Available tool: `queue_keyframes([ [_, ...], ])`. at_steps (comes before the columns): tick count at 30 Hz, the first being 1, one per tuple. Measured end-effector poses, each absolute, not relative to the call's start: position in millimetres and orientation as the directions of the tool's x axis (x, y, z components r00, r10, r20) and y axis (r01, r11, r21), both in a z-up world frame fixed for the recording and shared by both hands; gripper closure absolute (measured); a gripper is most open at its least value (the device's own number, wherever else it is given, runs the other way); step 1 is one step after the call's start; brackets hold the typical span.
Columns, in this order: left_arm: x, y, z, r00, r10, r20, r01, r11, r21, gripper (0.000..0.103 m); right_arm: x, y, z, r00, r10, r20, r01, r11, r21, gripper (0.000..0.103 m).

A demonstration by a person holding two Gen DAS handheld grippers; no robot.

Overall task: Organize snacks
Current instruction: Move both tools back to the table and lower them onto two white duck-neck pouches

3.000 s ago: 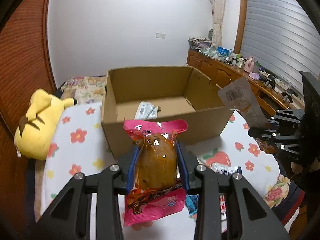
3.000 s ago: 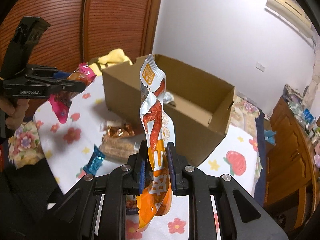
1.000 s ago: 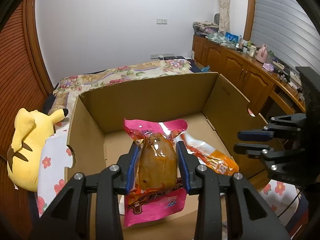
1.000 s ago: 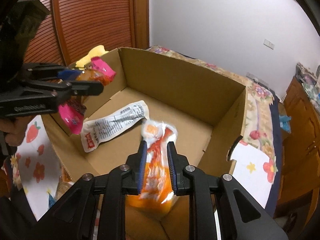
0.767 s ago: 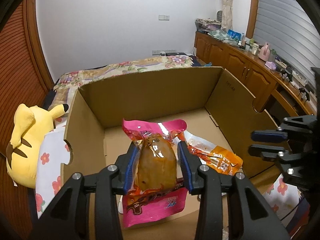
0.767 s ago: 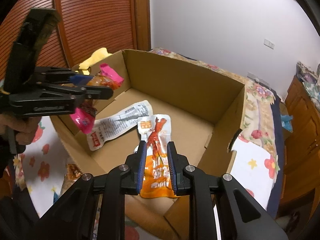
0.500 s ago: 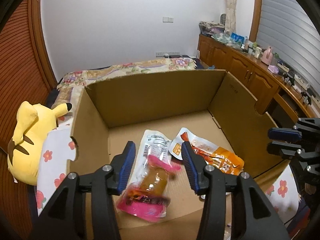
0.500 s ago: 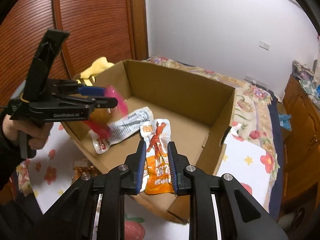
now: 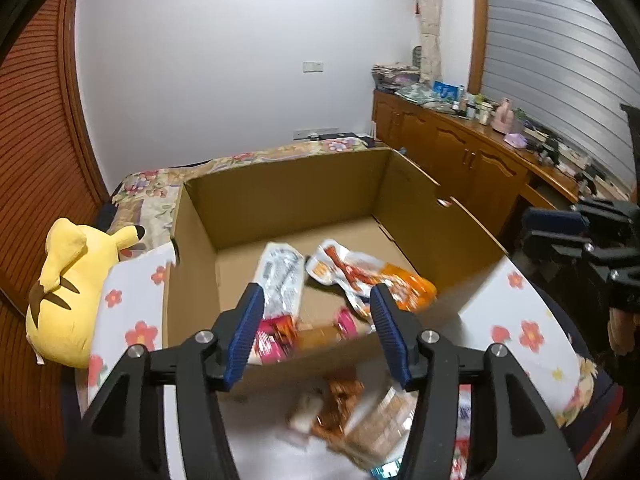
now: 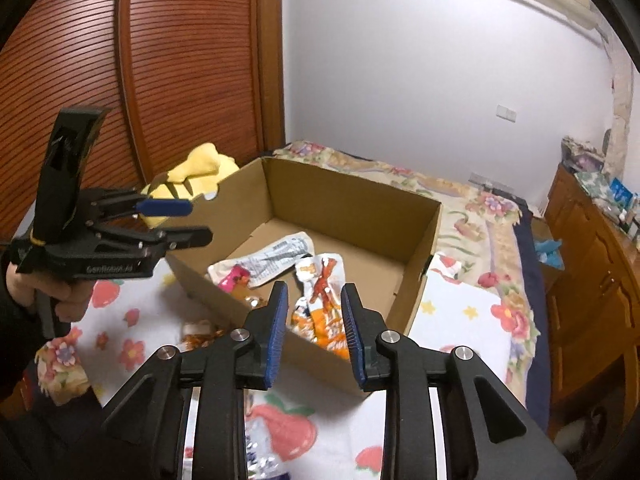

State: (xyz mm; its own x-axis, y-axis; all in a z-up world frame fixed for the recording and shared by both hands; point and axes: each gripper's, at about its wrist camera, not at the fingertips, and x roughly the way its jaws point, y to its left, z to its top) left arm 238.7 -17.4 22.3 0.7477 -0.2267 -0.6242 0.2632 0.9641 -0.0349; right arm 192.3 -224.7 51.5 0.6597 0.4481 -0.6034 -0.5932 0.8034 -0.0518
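Three snack packets lie on the floor of the cardboard box: a white packet at about 11 o'clock from our left gripper, an orange packet at about 1 o'clock, and a pink packet close against the near wall, straight ahead at 12 o'clock. Both tools have just been opening. The left one's jaws stand apart and released, with nothing between the blue pads; the pink packet lies beyond them in the box. The right gripper also has its jaws spread and grasps nothing; the orange packet lies past them at 12 o'clock. In the right view, a hand holds the left tool at 9 o'clock, outside the box. More snacks, blurred, lie on the flowered cloth in front of the box. A yellow plush toy sits at 9 o'clock.
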Motion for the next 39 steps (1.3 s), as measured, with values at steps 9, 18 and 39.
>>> queue_keyframes([
  [9, 176.9, -37.1, -9.5, 0.712, -0.271, -0.648, 0.327, 0.944, -0.035, 0.047, 141.4, -231.5, 12.2, 0.643, 0.450, -0.620, -0.577, 0.817, -0.005, 0.052],
  [18, 138.0, -68.4, -51.6, 0.658, -0.304, -0.688, 0.379, 0.924, -0.046, 0.047, 121.6, -233.6, -37.8, 0.579, 0.463, -0.671, -0.593, 0.804, 0.044, 0.051],
  [39, 115.8, -115.1, -107.0, 0.533, -0.311, -0.787, 0.482, 0.876, -0.019, 0.045, 109.2, -244.9, -78.6, 0.559, 0.457, -0.692, -0.567, 0.820, 0.084, 0.051],
])
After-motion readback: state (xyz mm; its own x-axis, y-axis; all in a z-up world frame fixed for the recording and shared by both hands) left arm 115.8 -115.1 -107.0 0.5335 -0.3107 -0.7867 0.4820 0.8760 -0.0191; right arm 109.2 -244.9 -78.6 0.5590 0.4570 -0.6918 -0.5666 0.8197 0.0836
